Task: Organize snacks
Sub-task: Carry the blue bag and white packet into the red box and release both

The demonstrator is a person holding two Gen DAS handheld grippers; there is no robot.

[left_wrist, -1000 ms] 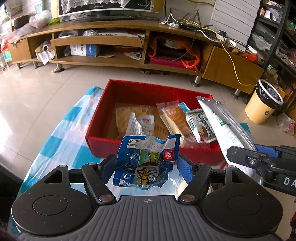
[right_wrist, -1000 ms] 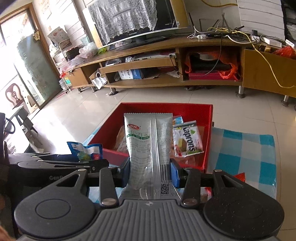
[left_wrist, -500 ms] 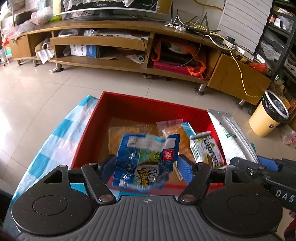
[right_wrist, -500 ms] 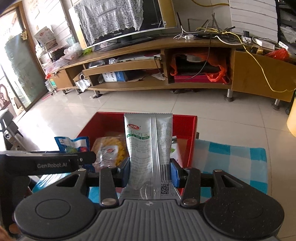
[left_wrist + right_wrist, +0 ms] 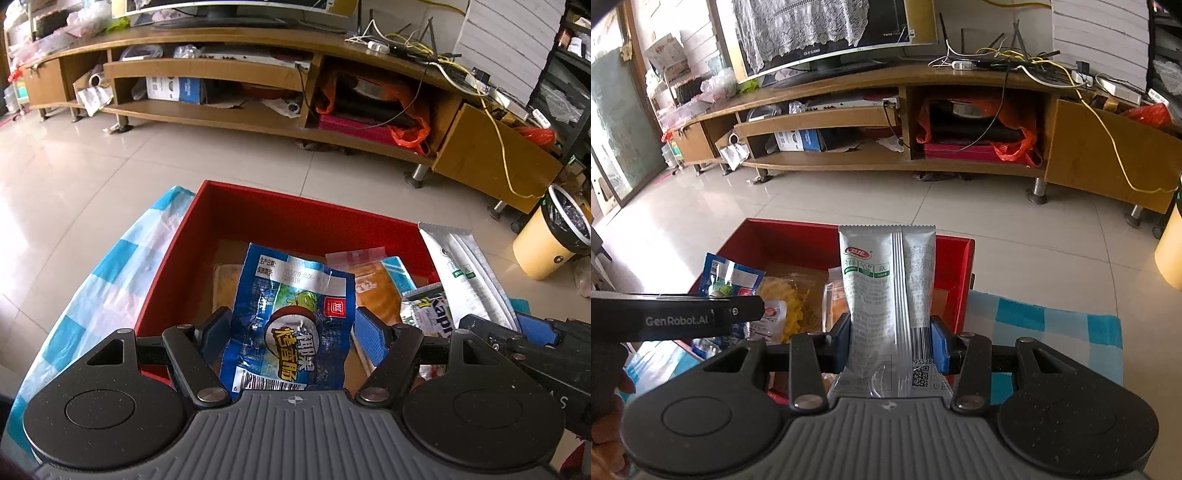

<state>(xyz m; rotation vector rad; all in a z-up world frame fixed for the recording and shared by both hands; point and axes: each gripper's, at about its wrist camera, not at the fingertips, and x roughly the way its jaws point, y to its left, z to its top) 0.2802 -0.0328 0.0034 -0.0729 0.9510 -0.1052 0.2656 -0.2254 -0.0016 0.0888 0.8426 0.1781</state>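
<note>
Holding one packet apiece, both grippers hang over the red box [image 5: 221, 206], which sits on a blue-and-white checked cloth [image 5: 110, 280] on the table.

On the left, the left gripper [image 5: 291, 332] has its jaws pinching the blue snack packet [image 5: 288, 317] by its sides. The packet stands up from the jaws, long axis pointing forward and slightly left, above the near-left part of the box. Directly beneath and ahead of it lies open cardboard floor, so by my judgement a release here would drop it inside, clear of the wall.

Further right, loose packets already rest in the box: an orange one [image 5: 376, 291] and a green-lettered wafer pack [image 5: 428, 314].

On the right, the right gripper [image 5: 892, 336] has its jaws clamped on the lower part of the silver packet [image 5: 886, 280], whose long axis runs straight ahead, its top reaching over the far wall. It hangs over the right half of the box; of the two, the left gripper looks lower and nearer to letting go.

The left wrist view alone shows the yellow bin [image 5: 550, 240] on the floor. The right wrist view alone shows the yellow crisps pack [image 5: 790, 302] and the checked cloth continuing right of the box.
</note>
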